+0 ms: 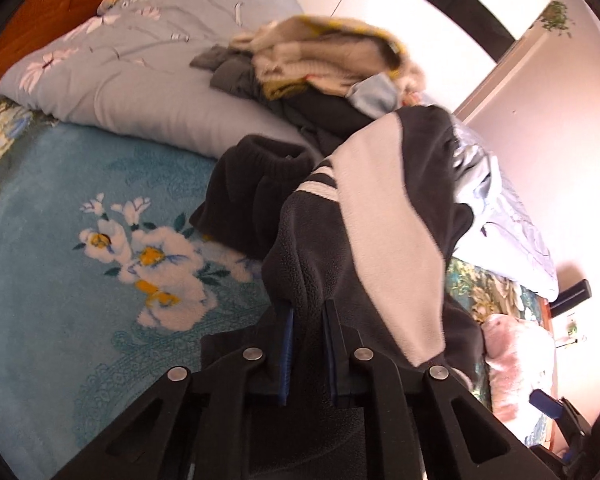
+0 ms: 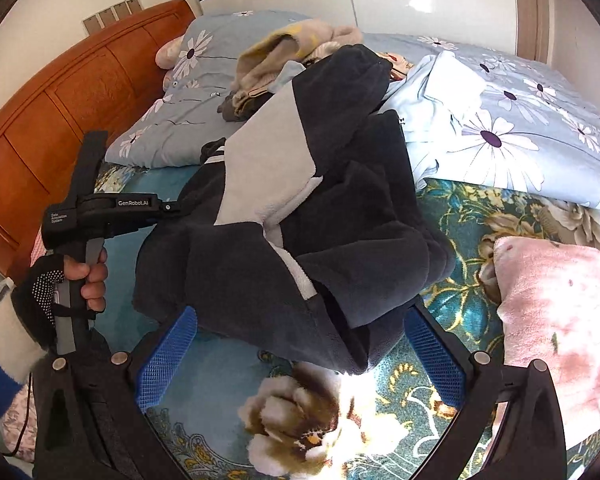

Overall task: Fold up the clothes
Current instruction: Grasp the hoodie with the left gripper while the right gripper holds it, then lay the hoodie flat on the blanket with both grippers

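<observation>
Jacket (image 2: 300, 216): dark fleece with pale panels, on the bed (image 1: 60, 208), long axis running up-left from the right fingers | Left gripper (image 1: 308, 320): fingers pinched onto jacket fabric | Right gripper (image 2: 300, 356): fingers wide apart, holding nothing, jacket hem just ahead between them, pads not touching; nearer the free hem.

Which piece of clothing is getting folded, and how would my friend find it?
Start at the bed with the teal flowery blanket. In its middle, in front of the heap of clothes on the blue daisy quilt, lies a fleece jacket. It is the only dark garment with a wide pale grey panel, and the left tool pinches its edge.
</observation>
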### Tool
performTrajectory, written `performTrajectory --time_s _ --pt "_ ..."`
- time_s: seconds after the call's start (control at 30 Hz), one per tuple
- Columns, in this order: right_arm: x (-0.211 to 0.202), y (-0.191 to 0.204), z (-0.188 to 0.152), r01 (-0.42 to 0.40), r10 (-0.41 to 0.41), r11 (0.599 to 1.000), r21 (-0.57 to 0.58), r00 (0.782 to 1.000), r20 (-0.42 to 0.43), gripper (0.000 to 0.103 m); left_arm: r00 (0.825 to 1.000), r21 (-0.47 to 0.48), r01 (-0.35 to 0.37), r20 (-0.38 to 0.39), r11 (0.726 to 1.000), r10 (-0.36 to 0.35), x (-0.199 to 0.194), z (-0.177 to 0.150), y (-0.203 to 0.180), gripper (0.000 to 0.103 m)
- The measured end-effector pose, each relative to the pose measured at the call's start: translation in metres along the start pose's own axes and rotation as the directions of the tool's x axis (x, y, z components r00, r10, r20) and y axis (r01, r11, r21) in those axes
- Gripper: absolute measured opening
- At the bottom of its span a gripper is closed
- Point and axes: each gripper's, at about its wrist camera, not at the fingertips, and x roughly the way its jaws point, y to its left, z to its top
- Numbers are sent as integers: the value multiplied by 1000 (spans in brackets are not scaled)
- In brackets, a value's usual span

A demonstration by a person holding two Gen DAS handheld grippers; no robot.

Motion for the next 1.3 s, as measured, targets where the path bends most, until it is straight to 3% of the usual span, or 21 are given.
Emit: performTrajectory --time_s 0.2,0.47,0.6,0.77,0.83,0.93,1.03,1.2,1.3 --pt "-5 -2 -3 -46 45 998 41 999 23 103 990 -18 23 142 1000 -20 -50 3 -1 12" --pt "-11 -13 -12 -63 59 994 89 997 45 103 942 -73 -80 320 994 100 -130 39 39 10" --pt "-13 -16 -15 -73 68 991 108 996 51 103 919 -129 -132 357 983 170 -162 51 79 9" --pt "-8 -15 -18 -85 81 990 111 996 40 103 891 -169 -270 330 948 313 -177 46 132 9" --pt "-6 -13 -20 -93 89 989 113 995 35 103 882 -200 -341 269 919 386 -173 34 165 9" --pt "-1 -10 -23 -113 110 988 108 993 31 103 884 -289 -394 140 872 446 -161 4 219 9" --pt "9 -9 -27 -112 111 989 97 994 11 103 884 -329 -418 67 847 463 -149 -21 247 9" --pt "29 -8 -28 -116 122 986 122 992 -39 103 912 -375 -374 17 848 410 -130 -38 255 12" --pt "35 0 -20 -131 135 986 106 990 -31 103 930 -410 -321 34 854 366 -132 -35 251 14"
